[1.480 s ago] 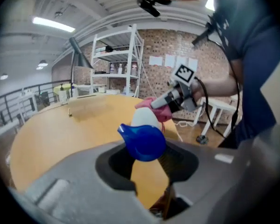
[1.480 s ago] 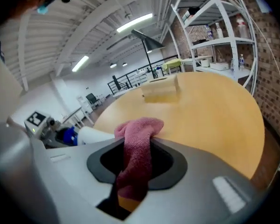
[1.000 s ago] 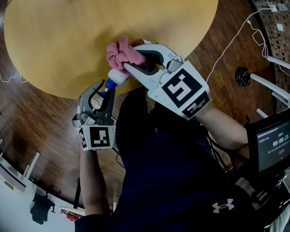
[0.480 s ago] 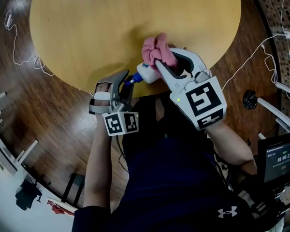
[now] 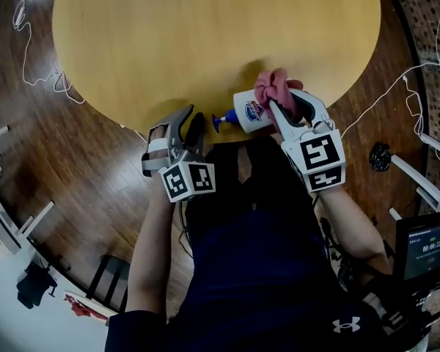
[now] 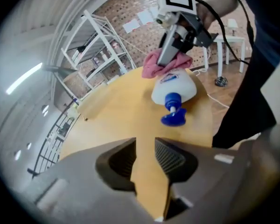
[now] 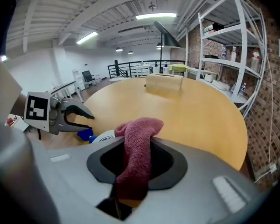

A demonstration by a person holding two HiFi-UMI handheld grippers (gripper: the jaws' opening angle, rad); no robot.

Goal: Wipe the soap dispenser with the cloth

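Lying by table (image 5: 205,35) edge, soap dispenser (image 5: 251,113), right gripper (image 5: 287,100) clenching cloth (image 5: 273,86) on it, left gripper (image 5: 191,117) parted, empty

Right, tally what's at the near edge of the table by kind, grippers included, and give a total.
soap dispenser: 1
pink cloth: 1
grippers: 2 (left gripper, right gripper)
Total: 4

light: dim, ceiling tubes (image 7: 151,16) | edges: fisheye, dark vignette | focus: soft
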